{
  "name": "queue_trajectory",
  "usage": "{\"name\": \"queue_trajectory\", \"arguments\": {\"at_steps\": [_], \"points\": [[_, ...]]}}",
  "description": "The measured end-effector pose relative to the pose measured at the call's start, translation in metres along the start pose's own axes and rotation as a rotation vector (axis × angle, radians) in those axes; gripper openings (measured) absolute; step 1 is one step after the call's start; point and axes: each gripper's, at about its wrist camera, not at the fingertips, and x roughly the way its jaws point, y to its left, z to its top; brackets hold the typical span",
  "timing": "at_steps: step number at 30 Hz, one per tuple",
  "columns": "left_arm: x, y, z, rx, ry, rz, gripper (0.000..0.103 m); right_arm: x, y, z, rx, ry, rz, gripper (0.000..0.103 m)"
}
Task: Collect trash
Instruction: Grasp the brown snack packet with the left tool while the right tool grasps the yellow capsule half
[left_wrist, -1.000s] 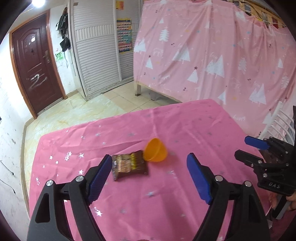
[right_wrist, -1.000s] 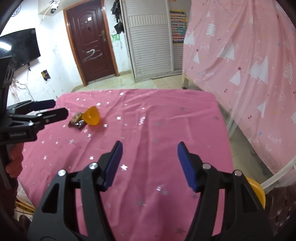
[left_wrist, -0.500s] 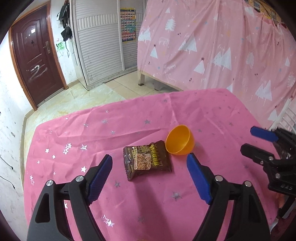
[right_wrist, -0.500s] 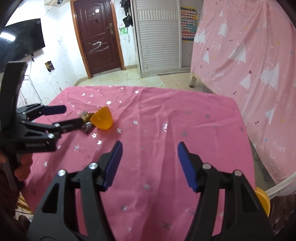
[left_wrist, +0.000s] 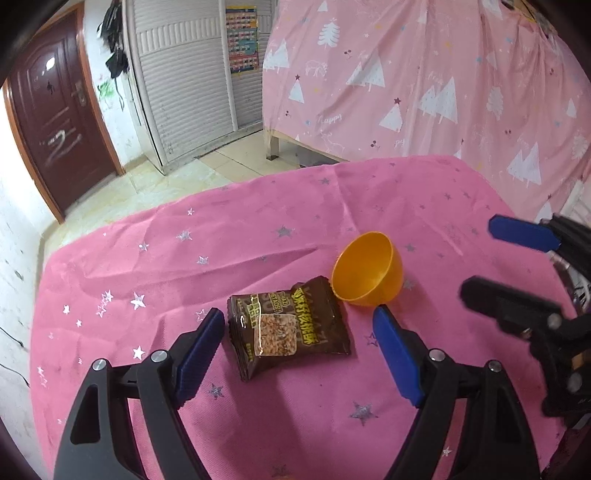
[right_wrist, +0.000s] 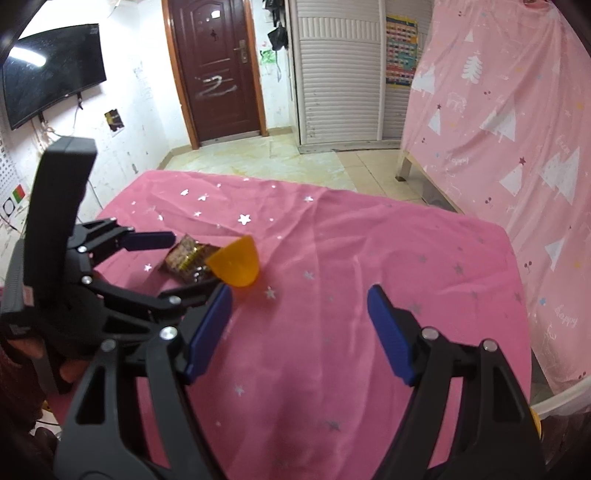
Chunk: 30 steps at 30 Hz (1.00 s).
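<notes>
Worktop: draped in a pink star-print cloth. My left tongs: released, jaws wide, set either side of the snack packet without touching it. My right tongs: released, jaws having just been opening, only bare cloth between them. Orange plastic bowl: tipped on its side, touching the packet's far corner. Brown snack packet: the trash, lying flat on the cloth, just beside the bowl.
</notes>
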Motion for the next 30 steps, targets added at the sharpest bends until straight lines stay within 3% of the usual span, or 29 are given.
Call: {"name": "queue_trajectory", "arguments": {"at_steps": [3,7,24,30], "points": [[0.001,0.004,-0.001,-0.016,0.006,-0.004,0.070,0.008,0.009,0.006,-0.027,0.011,0.017,0.072],[0.000,0.010,-0.002,-0.033,-0.005,0.021,0.052,0.014,0.016,0.012,-0.039,0.015,0.042,0.072],[-0.008,0.053,-0.004,-0.172,-0.014,0.131,0.050,0.049,0.031,0.026,-0.059,0.072,0.051,0.072],[-0.010,0.054,-0.004,-0.181,-0.016,0.127,0.050,0.058,0.033,0.025,-0.068,0.100,0.034,0.050]]}}
